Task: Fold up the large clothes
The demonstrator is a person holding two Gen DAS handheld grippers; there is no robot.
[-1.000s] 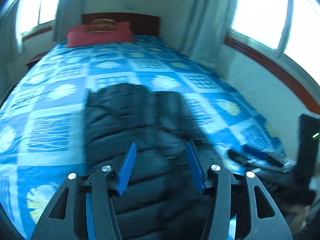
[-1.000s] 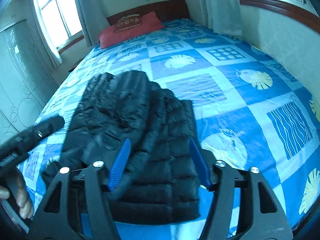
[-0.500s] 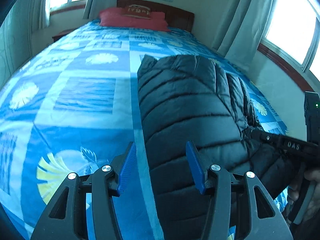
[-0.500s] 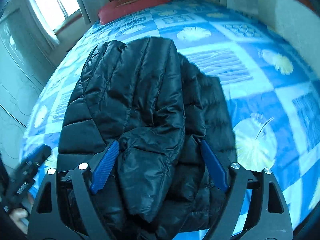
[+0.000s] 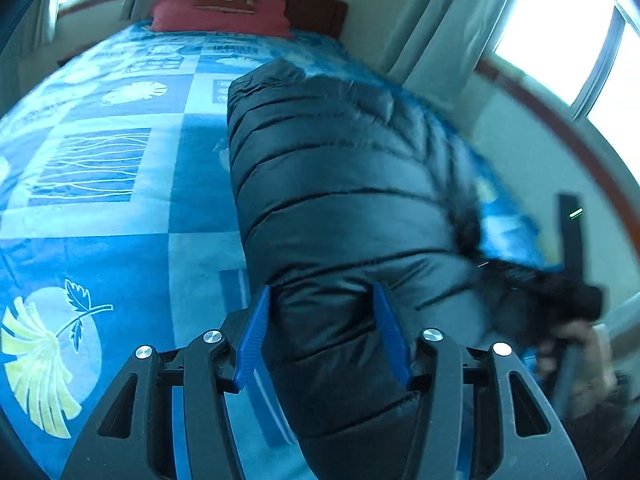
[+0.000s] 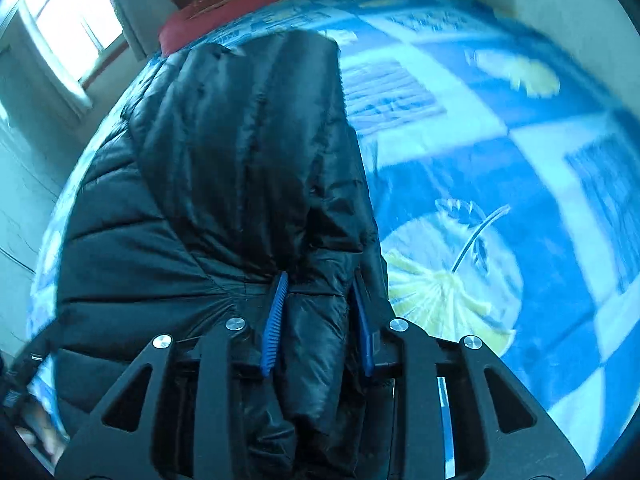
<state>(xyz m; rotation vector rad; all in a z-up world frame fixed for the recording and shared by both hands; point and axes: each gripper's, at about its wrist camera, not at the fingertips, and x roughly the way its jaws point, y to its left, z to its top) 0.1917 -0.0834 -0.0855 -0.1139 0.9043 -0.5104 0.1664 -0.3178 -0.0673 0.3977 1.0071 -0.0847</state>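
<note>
Two grippers down on the jacket

Two of our grippers sit low over a black puffer jacket (image 5: 340,208) that lies on the bed (image 5: 100,208), along its near half, with the hem end toward us at the foot edge and the far end pointing to the headboard (image 5: 280,0).

Our left gripper (image 5: 322,336) straddles the jacket's left edge. Its jaws stand about half apart and have just opened a little; quilted fabric bulges up between the blue pads (image 5: 252,340), yet we see the left pad beside the cloth rather than pressing it, so we call this no grip.

Our right gripper (image 6: 320,320) is on the right side of the jacket, where a folded-over sleeve (image 6: 248,152) runs down the top of the body. Its jaws have just been closing and now stand narrow, with a fold of the shiny black fabric squeezed between the pads (image 6: 274,320). The cloth puckers at the pinch.

From the left wrist view we see the other hand (image 5: 576,344) at the right, blurred, by the bed's right edge. In the right wrist view a bit of the other hand shows at the lower left corner.

A red pillow (image 5: 220,16) lies at the head of the bed. The blue quilt under the jacket carries squares with pale leaves and wavy lines. Curtains (image 5: 436,40) hang by the window (image 5: 560,20) beyond the right edge.
</note>
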